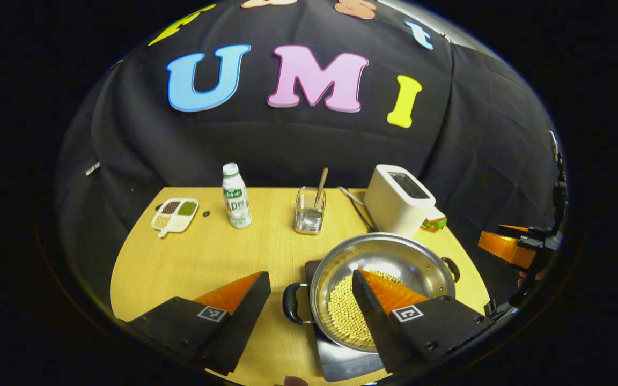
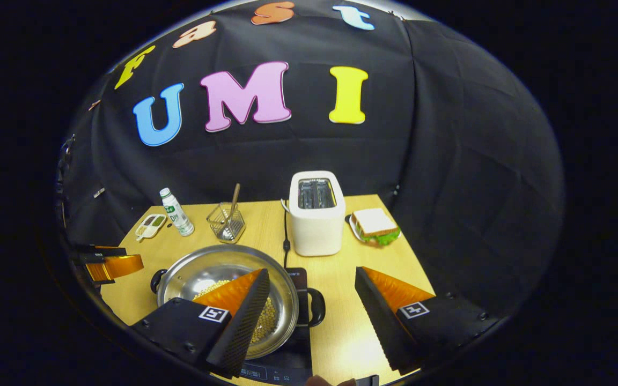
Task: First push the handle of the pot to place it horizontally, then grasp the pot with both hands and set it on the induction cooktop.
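Pot [image 1: 379, 279] sits on the cooktop [image 1: 341, 359] near the table's front edge, both claws gaping wide, gripping nothing.

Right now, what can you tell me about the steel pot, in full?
The shiny round steel pot is shallow, wide and lidless, with two black loop handles, one on each side. Pale yellow beans cover part of its bottom. It sits upright on the dark flat induction cooktop. Both tongs are open, each straddling one handle without gripping.
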A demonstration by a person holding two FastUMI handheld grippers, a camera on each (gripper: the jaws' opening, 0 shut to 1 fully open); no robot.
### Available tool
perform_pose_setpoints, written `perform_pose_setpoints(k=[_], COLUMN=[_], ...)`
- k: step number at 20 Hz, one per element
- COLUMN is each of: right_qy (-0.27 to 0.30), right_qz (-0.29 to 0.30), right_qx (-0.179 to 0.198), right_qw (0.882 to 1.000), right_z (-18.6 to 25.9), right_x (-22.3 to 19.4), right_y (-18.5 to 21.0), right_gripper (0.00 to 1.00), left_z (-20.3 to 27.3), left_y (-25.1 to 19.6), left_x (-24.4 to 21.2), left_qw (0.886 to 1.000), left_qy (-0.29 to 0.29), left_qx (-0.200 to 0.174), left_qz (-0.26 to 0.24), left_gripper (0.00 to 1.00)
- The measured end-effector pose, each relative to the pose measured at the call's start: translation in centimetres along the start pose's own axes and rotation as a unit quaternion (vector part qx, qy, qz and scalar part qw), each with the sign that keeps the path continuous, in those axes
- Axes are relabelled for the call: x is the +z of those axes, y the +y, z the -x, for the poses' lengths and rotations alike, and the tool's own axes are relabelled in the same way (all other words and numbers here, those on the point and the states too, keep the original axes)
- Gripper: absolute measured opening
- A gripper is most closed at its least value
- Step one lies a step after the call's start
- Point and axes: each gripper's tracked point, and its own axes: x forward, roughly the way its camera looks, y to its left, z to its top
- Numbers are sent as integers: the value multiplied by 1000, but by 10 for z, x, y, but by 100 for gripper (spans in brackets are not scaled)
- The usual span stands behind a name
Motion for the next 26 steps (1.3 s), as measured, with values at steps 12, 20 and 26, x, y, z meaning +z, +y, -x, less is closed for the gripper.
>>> perform_pose_setpoints(k=[12,20,26], right_qy=[-224,-286,-292], right_qz=[18,12,6], right_qx=[-29,-41,-32], right_qw=[974,957,956], right_z=[139,179,185], right_x=[119,145,146], right_y=[62,74,69], right_gripper=[99,98,96], left_z=[138,202,213], left_y=[24,49,56], left_x=[77,92,86], left_qw=[981,967,966], left_qy=[-194,-248,-248], left_qx=[24,55,71], left_qz=[-7,-1,9], left_gripper=[95,95,94])
